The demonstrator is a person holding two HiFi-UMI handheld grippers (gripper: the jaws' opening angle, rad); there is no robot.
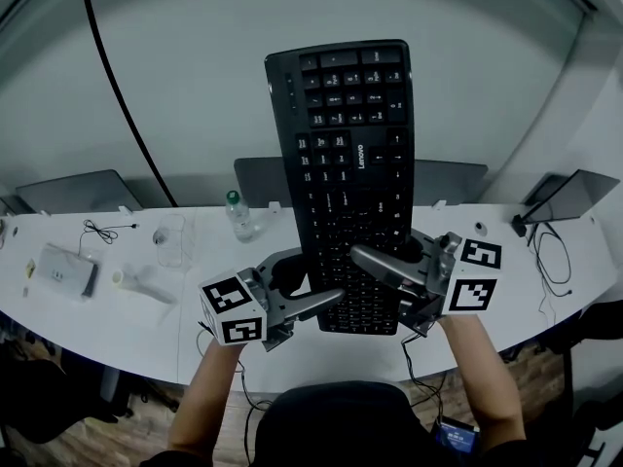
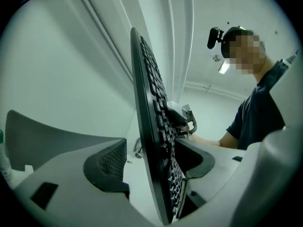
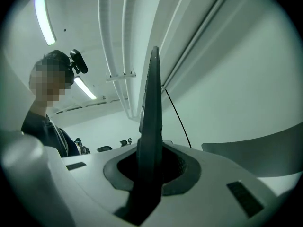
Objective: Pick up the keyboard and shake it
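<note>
The long black plastic keyboard [image 1: 350, 163] stands on end above the curved white desk [image 1: 117, 329], running from six to twelve o'clock in the head view. The right gripper [image 1: 384, 285], at its five o'clock, is clamped on its lower end. The left gripper [image 1: 307, 285], at seven o'clock, straddles it with jaws wide apart, one pad clear of its back.

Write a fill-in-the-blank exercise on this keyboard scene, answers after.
The brand printed on the black keyboard reads ____. The right hand-held gripper is ____ on the keyboard's edge. The left hand-held gripper has its jaws ____, with the keyboard between them. In the head view, the bottle on the table shows to the keyboard's ____.
Missing words: Lenovo; shut; open; left.
</note>
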